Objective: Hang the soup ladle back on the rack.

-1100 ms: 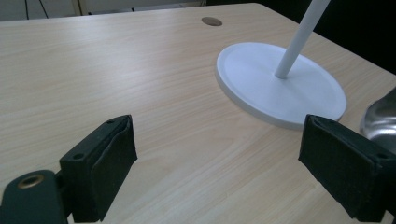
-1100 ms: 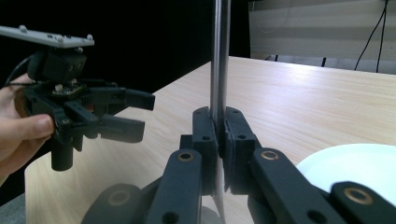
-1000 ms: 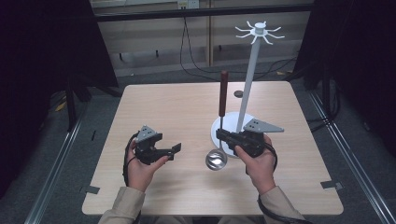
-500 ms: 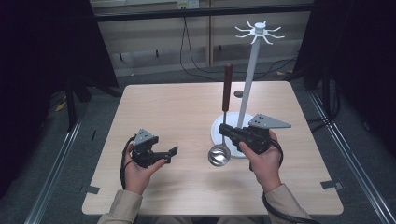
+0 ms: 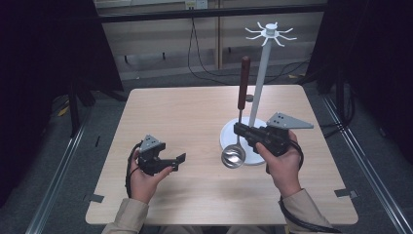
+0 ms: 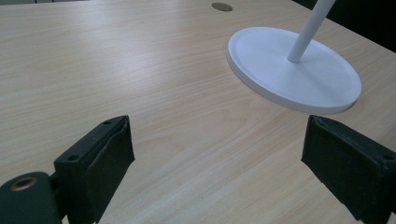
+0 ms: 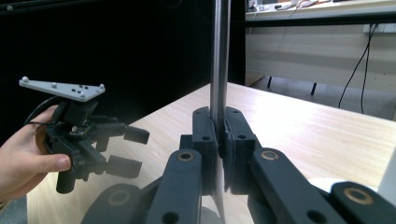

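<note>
Clamped between the fingers of the right gripper (image 5: 237, 128): a ladle (image 5: 237, 131), upright, bowl hanging below the fingers, handle rising above. Just behind and beside those fingers: a hook stand (image 5: 260, 78), its base (image 6: 294, 70) on the table (image 5: 175, 112). Well to the left, fingers spread apart over bare tabletop: the left gripper (image 5: 179, 162).

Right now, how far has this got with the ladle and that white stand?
Done: the right hand-held gripper has clamped the ladle by its metal shaft and holds it upright. In hand: carrying it beside the white hook stand. Left, probably: hanging it on a hook. The left hand-held gripper waits open.
</note>
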### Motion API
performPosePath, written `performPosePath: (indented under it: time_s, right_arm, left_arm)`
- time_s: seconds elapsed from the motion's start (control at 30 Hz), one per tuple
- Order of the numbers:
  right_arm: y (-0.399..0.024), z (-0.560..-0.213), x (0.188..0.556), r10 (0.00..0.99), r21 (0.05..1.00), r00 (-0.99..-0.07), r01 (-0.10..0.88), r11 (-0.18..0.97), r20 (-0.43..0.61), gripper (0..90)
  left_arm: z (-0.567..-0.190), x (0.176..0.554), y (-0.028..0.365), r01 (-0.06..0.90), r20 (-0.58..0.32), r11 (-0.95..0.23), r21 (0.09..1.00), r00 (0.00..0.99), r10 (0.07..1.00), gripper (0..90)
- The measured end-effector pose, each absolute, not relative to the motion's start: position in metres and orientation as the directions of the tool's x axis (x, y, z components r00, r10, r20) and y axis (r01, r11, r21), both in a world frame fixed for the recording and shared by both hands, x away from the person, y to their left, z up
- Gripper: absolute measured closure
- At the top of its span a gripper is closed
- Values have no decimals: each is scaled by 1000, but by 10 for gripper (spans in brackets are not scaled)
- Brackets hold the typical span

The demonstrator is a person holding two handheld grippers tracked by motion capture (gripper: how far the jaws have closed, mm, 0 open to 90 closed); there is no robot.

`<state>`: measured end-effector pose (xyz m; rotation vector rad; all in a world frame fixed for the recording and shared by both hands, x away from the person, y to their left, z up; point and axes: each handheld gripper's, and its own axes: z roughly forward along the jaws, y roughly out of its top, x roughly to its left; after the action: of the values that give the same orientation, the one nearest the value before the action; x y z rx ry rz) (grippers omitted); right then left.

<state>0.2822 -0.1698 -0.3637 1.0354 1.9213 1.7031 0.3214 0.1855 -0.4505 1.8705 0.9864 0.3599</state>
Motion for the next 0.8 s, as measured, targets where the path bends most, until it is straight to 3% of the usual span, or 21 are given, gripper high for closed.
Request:
performPosePath:
  time_s: [0.8]
  right_arm:
    - [-186,-342,298,740,966,-645,256,-24,189,860]
  left_arm:
    - [-452,322,188,481,-152,-225,847,626,765,87]
